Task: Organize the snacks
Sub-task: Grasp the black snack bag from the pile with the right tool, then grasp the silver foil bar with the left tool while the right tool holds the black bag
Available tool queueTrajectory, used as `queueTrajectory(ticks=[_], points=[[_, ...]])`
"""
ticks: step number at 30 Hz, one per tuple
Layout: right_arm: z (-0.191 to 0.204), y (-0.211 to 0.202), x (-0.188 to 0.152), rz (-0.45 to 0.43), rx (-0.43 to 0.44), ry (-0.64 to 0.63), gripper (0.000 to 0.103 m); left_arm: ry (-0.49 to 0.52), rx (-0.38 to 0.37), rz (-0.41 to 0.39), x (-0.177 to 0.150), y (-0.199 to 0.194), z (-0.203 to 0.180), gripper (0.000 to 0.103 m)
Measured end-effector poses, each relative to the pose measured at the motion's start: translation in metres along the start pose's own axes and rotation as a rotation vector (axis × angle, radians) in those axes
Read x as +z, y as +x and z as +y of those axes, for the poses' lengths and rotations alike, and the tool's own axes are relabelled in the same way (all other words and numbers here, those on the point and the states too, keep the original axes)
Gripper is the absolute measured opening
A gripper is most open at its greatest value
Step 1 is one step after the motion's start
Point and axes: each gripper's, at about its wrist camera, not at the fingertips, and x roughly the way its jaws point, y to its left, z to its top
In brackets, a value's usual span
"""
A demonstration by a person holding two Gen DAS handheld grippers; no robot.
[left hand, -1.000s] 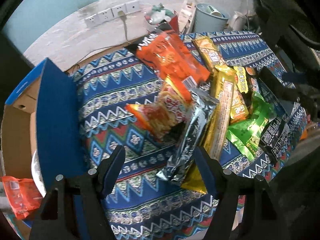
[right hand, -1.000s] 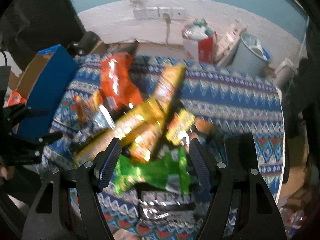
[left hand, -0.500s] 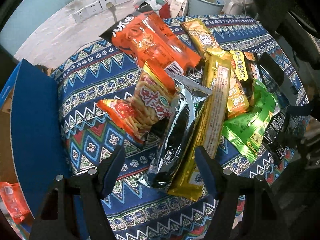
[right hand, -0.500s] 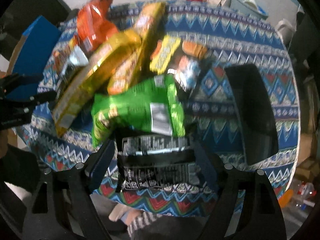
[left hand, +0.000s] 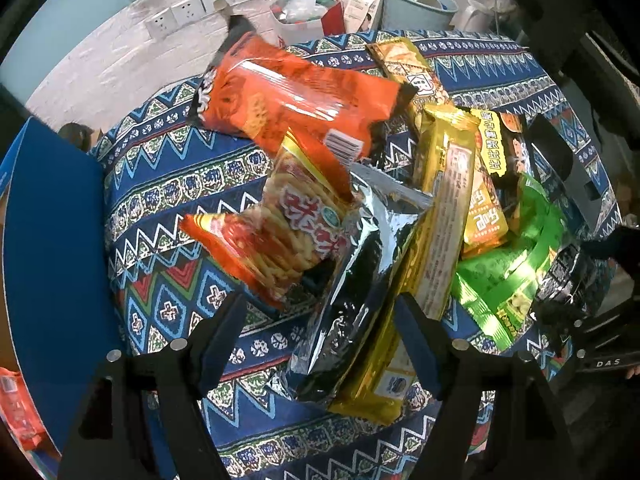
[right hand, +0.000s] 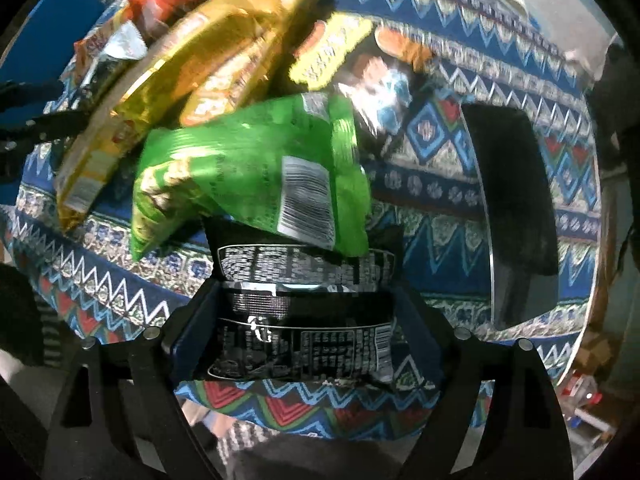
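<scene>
A heap of snack packets lies on the patterned blue tablecloth (left hand: 168, 184). My left gripper (left hand: 320, 316) is open, its fingers on either side of the near end of a silver-black packet (left hand: 352, 280) that lies against a long gold packet (left hand: 436, 240). An orange bag (left hand: 296, 96), a red-yellow noodle snack (left hand: 280, 236) and a green bag (left hand: 508, 272) lie around. My right gripper (right hand: 304, 304) is open around a black packet (right hand: 300, 320) at the table's near edge, half under the green bag (right hand: 248, 172). The jaws touch or nearly touch its sides.
A blue-sided cardboard box (left hand: 52, 240) stands at the left of the table. A black tray (right hand: 516, 208) lies on the cloth at the right. Bins, a bag and wall sockets (left hand: 200, 4) are behind the table.
Both grippers moved forward and down toward the pile. The right gripper now has the black packet between its fingers; the left has closed in on the silver-black packet.
</scene>
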Motion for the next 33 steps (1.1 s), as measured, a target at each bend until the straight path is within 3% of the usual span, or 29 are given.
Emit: queueTrajectory(ticks=[6, 9, 11, 14, 18, 21, 33], points=[[-0.008, 0.009, 0.003, 0.033, 0.066, 0.036, 0.082, -0.019, -0.013, -0.011, 0.005, 0.002, 0.005, 0.080], [-0.004, 0.002, 0.007, 0.007, 0.088, 0.015, 0.066, -0.024, 0.003, -0.003, 0.007, 0.005, 0.007, 0.080], [-0.004, -0.007, 0.009, -0.017, 0.099, 0.013, 0.062, -0.021, 0.009, 0.003, 0.006, 0.009, 0.007, 0.079], [-0.009, -0.013, 0.008, -0.043, 0.107, 0.020, 0.061, 0.003, 0.005, 0.018, 0.002, 0.014, 0.005, 0.067], [-0.013, -0.033, 0.012, -0.099, 0.108, 0.038, 0.061, 0.017, -0.004, 0.015, 0.000, 0.020, 0.001, 0.059], [-0.015, -0.047, 0.014, -0.143, 0.124, 0.057, 0.061, 0.013, -0.016, 0.025, 0.000, 0.020, 0.003, 0.040], [-0.036, -0.077, 0.007, -0.262, 0.148, 0.118, 0.061, 0.048, -0.019, -0.054, -0.005, -0.012, -0.007, 0.030]])
